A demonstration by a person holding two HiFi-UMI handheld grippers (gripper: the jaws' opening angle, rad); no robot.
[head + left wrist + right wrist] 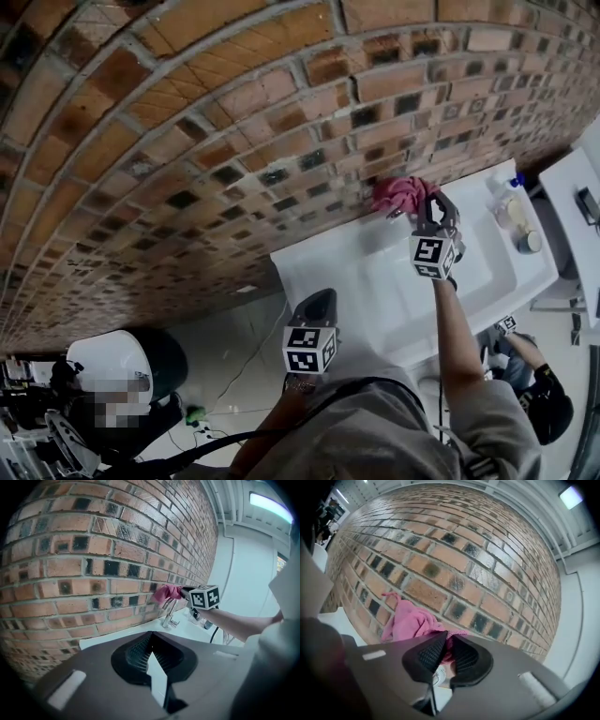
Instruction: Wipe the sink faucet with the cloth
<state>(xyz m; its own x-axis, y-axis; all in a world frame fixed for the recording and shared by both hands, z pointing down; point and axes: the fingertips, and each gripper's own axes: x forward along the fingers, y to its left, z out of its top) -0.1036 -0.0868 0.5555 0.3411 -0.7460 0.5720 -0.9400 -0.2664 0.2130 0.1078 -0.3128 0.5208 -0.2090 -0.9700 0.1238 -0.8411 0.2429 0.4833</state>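
Bunching over the top of the chrome faucet (169,616), the pink cloth (401,194) sits right against the brick wall (187,141), at the back edge of the white sink (375,272). The right gripper (446,637) pinches a fold of that cloth between its jaws, with most of the fabric spilling out ahead of the tips. That looks like a deliberate hold, since the loose wad, not the hard jaws, can then rub the metal. The left gripper view shows the spout curving down out of the cloth, so only the upper part is covered for now; the base and handle look yet to be wiped.

The left gripper (317,305) hangs low at the sink's near rim, well apart from the faucet, with its jaws pressed together on nothing. I judge it is parked there simply to keep clear of the working arm. Small bottles (514,202) stand on the far end of the sink.
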